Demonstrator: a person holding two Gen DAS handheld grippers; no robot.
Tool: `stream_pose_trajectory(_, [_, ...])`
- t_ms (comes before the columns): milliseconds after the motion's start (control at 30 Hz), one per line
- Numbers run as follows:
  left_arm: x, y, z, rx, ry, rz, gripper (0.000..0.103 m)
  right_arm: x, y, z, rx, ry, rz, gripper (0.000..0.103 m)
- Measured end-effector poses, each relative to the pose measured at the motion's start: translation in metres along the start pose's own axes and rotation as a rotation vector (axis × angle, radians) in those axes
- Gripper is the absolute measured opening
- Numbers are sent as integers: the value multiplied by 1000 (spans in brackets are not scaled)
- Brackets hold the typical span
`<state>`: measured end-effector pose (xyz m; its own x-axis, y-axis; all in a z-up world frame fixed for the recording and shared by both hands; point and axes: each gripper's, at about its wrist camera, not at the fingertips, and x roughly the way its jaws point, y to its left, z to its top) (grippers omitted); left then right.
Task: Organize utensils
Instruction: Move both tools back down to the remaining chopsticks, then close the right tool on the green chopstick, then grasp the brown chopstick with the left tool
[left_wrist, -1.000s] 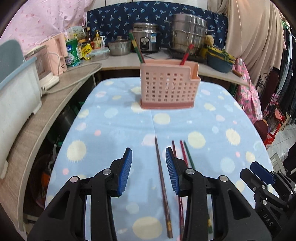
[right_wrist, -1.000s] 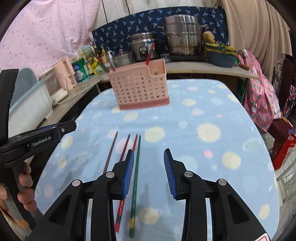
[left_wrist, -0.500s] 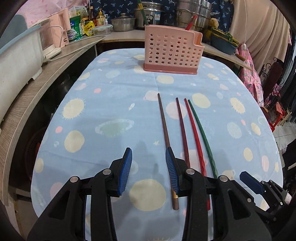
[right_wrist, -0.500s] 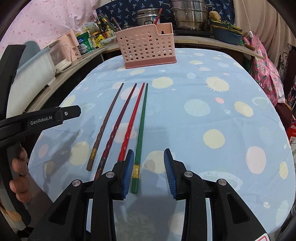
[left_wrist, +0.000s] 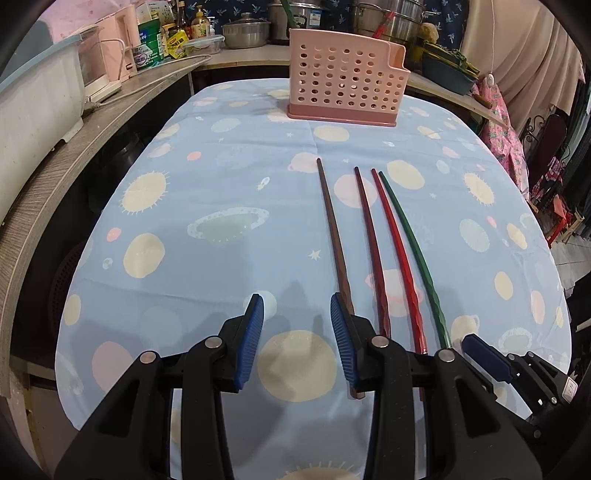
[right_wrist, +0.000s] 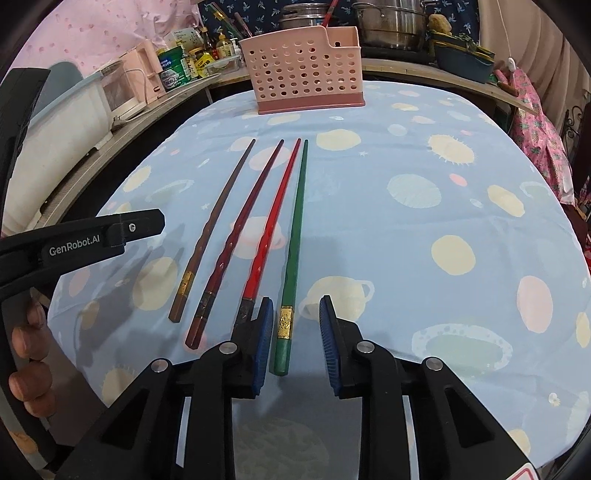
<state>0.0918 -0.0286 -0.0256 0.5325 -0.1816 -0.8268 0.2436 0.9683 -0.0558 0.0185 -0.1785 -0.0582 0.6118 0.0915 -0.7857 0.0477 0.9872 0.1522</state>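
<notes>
Several chopsticks lie side by side on the blue cloth: brown (left_wrist: 332, 225) (right_wrist: 218, 218), dark red (left_wrist: 369, 240) (right_wrist: 243, 229), bright red (left_wrist: 397, 251) (right_wrist: 275, 214) and green (left_wrist: 417, 251) (right_wrist: 295, 236). A pink perforated holder (left_wrist: 343, 92) (right_wrist: 303, 77) stands at the far end. My left gripper (left_wrist: 297, 325) is open, low at the near end, its right finger over the brown stick's handle. My right gripper (right_wrist: 296, 328) is open, its fingers astride the green stick's handle end.
A grey counter (left_wrist: 74, 136) with a white tub, pink appliance and bottles runs along the left. Steel pots (right_wrist: 391, 18) stand behind the holder. The table (right_wrist: 480, 206) drops off at right toward pink fabric and chairs.
Both grippers have pulled back toward the near table edge and tilted down. The chopsticks now show along their full length. The right gripper now straddles the green stick's handle.
</notes>
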Motion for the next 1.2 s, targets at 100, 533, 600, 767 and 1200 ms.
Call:
stream_pose_trajectory(100, [2,0,-2,1,6,0,36,1,0,-1,-6,-2,-7,21])
stream_pose_trajectory(533, [5,2,-6,-5,28,-2,36,1,-6,-2,-1,-7,-28,7])
stream_pose_trajectory(600, [6,2,-7,-5,31,-2,36,0,-6,-2,-3,-7,-31,7])
stream_pose_trajectory(767, [6,2,-8,-7,34,0,43,-1,-10,-2,7,-9,-33,7])
stream_pose_trajectory(1200, [10,-4,-20,-4,70,-33,50,-6,-25,-6,55,-15,-44,7])
